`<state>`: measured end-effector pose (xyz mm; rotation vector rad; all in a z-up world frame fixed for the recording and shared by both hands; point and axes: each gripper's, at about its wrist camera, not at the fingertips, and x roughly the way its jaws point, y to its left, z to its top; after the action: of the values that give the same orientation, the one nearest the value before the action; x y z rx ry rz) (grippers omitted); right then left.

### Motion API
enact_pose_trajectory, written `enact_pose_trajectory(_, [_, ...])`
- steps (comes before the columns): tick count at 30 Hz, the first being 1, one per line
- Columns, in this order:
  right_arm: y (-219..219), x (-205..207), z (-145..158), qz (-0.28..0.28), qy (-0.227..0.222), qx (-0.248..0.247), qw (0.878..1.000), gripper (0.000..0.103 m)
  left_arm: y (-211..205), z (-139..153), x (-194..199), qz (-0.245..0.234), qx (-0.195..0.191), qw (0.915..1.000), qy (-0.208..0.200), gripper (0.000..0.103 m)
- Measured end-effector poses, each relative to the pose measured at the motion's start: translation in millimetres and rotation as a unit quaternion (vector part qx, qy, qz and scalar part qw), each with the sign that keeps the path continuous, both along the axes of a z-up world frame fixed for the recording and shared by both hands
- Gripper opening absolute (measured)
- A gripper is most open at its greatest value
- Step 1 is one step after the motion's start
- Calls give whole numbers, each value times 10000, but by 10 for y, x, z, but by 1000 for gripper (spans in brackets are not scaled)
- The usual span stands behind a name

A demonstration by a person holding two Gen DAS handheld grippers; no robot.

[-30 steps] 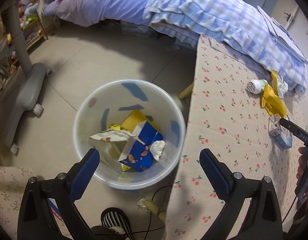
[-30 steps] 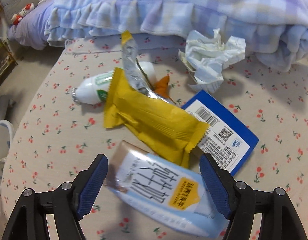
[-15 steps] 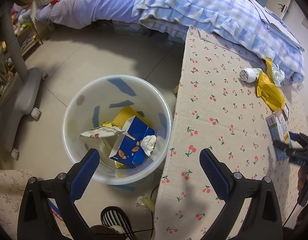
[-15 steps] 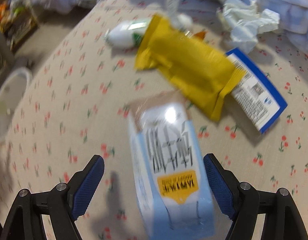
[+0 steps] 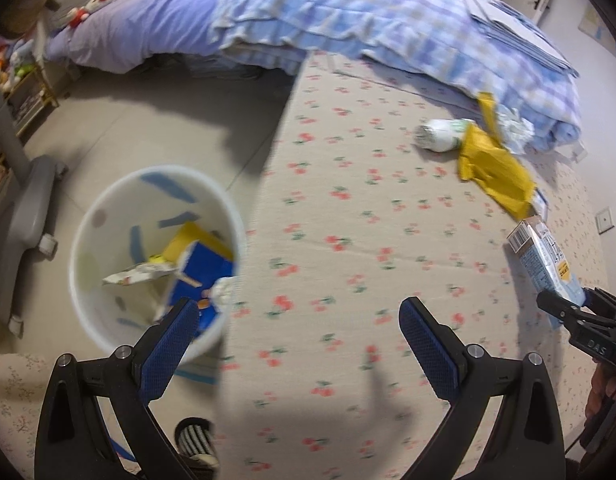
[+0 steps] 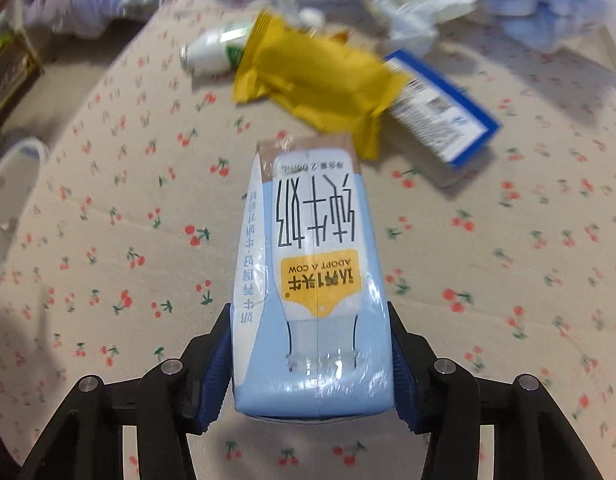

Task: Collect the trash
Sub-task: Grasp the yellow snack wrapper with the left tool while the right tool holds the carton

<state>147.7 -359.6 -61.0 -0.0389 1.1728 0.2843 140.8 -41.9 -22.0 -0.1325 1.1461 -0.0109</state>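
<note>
Now milk carton (image 6: 314,280) sits between closing right claw (image 6: 312,364) pads.

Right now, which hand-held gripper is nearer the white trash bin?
Left. The left hand-held gripper hangs by the white trash bin rim; the right hand-held gripper, closing on the milk carton, is across the table.

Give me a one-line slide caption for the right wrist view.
Right gripper closing on a light-blue milk carton over the cherry-print tablecloth, yellow wrapper behind.

Your cherry-print table (image 6: 108,208) carries a yellow wrapper (image 6: 316,76) at twelve o'clock, a white bottle (image 6: 212,54) at eleven, a blue-edged box (image 6: 440,108) at one.
</note>
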Motion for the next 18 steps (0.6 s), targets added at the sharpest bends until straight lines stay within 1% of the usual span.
enact_pose_trajectory(5, [-253,-158,254,-283,-244,138,9992,58,-417,67,106,-169,-220,9996,-99,101])
enact_pose_trajectory(8, [-468,-215,365,-566,-336,255,9975,58,-702,107,197,-202,-461,9985,-194,101])
enact_pose_trajectory(13, [-848,-178,392,-1053,-412,357,9929,58,-1121,117,453,-151,-959,9949,-290,101])
enact_pose_trajectory(18, [-1214,-166,333,-1359,-430,282,9894,58,-1441,58,824,124,-1178,9921,-411,99])
